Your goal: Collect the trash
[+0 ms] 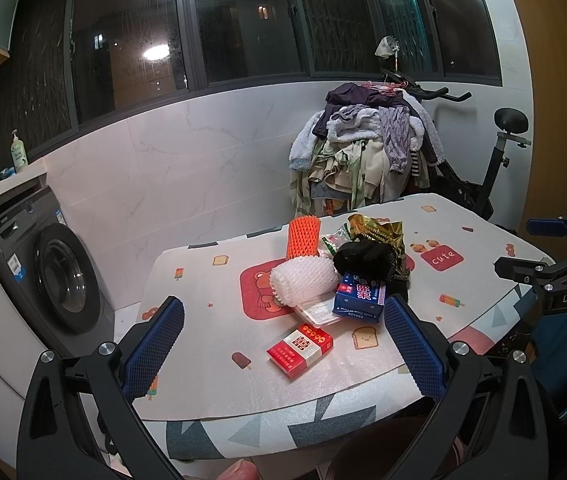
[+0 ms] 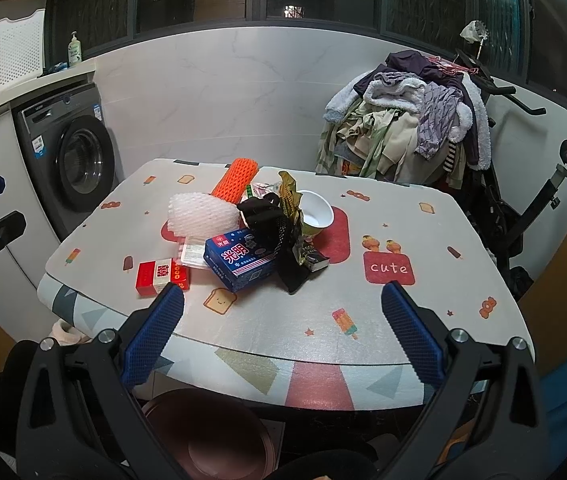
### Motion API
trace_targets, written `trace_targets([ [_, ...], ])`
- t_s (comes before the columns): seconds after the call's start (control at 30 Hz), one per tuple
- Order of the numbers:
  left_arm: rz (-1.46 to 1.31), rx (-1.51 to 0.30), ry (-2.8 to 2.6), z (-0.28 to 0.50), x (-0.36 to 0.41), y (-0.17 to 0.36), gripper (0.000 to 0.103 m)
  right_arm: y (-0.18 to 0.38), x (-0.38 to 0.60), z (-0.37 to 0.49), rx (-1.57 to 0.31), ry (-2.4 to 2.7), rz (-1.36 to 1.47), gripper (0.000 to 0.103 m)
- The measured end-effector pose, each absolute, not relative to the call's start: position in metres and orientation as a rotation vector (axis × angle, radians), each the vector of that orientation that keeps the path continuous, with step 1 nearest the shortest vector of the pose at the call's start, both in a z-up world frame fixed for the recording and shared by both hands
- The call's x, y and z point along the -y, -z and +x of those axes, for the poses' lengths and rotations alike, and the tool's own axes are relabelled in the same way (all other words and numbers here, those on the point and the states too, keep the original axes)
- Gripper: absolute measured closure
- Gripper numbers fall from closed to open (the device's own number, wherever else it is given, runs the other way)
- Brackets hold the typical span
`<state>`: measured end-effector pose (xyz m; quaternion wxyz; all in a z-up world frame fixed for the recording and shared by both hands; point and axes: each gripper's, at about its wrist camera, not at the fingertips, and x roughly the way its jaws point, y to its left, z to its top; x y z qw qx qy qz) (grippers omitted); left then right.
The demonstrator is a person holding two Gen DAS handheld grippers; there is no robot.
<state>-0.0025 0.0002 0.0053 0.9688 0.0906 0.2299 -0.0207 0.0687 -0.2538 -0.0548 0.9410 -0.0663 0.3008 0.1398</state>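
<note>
The left gripper gapes wide and empty above the bench's near edge. The trash sits heaped mid-bench: a red packet nearest the left edge, white foam netting, orange netting, a blue carton (leaning on the heap), then a white cup. The right gripper is likewise wide open, holding nothing.

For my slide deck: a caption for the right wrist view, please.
Open right gripper faces table strewn with trash: blue carton, red box, foam nets.
</note>
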Motion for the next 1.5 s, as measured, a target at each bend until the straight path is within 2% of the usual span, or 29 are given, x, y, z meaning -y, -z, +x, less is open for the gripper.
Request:
trace_targets([
  [1.2, 0.178, -0.464, 0.041, -0.0030, 0.0002, -0.0060, 0.005, 0.0573, 0.2559, 0.0698, -0.618, -0.283, -0.137, 0.006],
  [1.5, 0.107, -0.517, 0.055, 0.0044, -0.0061, 0.0033, 0.005, 0.0601, 0.2590, 0.0694, -0.605, -0.285, -0.133, 0.006],
])
